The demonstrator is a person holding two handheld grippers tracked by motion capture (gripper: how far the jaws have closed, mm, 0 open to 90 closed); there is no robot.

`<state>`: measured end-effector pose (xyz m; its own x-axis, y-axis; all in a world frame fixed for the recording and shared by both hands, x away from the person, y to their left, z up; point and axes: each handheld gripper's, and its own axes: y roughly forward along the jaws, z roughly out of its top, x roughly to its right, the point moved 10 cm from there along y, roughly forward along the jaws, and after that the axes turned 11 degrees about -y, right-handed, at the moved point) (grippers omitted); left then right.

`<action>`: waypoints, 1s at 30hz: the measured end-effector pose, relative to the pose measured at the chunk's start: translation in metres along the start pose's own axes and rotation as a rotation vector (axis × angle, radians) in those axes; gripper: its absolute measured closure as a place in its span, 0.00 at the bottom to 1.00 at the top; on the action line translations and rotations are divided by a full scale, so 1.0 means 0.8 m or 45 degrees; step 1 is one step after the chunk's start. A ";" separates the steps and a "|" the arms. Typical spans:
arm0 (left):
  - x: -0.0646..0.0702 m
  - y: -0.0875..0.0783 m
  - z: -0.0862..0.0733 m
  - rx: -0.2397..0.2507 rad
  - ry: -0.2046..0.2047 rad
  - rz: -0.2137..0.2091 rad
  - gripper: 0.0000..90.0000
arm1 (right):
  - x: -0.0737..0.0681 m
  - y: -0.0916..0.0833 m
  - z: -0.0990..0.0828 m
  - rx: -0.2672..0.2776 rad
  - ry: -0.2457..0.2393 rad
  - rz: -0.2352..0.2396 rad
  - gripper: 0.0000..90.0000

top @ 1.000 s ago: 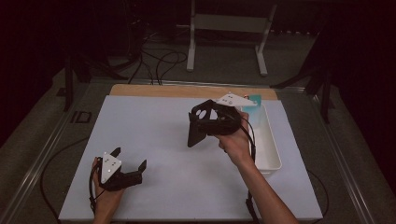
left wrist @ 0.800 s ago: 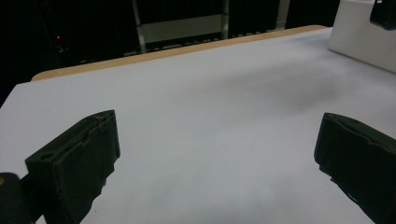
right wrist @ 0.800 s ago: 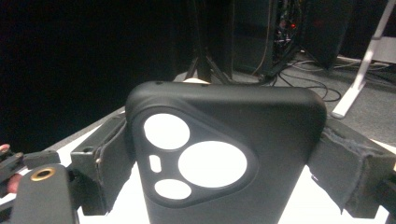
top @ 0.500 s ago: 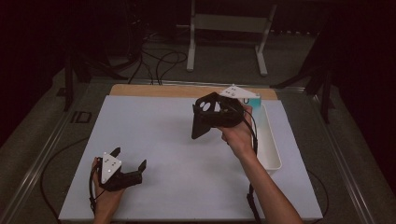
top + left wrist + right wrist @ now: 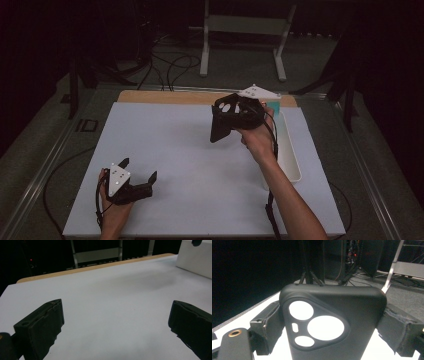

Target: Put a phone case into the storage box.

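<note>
Phone case (image 5: 332, 327) in right tongs (image 5: 225, 117), above open mat (image 5: 170, 145)

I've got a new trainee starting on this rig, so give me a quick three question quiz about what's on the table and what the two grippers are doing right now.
1. True or false: the right gripper is lifted above the white mat with a black phone case between its jaws.
2. How do the left gripper's jaws stand? A) shut on the case B) open, with nothing between them C) shut on a cable
3. Fill in: the white bin lies along the mat's ____ edge in the high view.

Key
1. True; both jaws press the case's sides.
2. B; it sits low at the mat's near left.
3. right
</note>
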<state>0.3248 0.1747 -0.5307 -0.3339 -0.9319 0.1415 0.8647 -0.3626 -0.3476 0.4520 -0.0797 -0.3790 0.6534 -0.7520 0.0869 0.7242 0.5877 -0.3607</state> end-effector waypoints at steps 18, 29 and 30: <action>0.002 0.001 -0.001 -0.008 -0.005 -0.012 0.01 | 0.034 0.004 -0.004 -0.039 0.009 -0.068 0.15; 0.002 0.001 -0.001 -0.004 -0.010 -0.013 0.01 | 0.059 -0.001 -0.008 -0.044 0.030 -0.116 0.15; 0.002 0.001 -0.001 -0.005 -0.009 -0.012 0.01 | 0.064 -0.003 -0.009 -0.048 0.034 -0.128 0.15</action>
<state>0.3247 0.1729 -0.5313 -0.3395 -0.9284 0.1513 0.8599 -0.3715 -0.3501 0.4822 -0.1213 -0.3804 0.5718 -0.8143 0.0999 0.7766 0.4980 -0.3859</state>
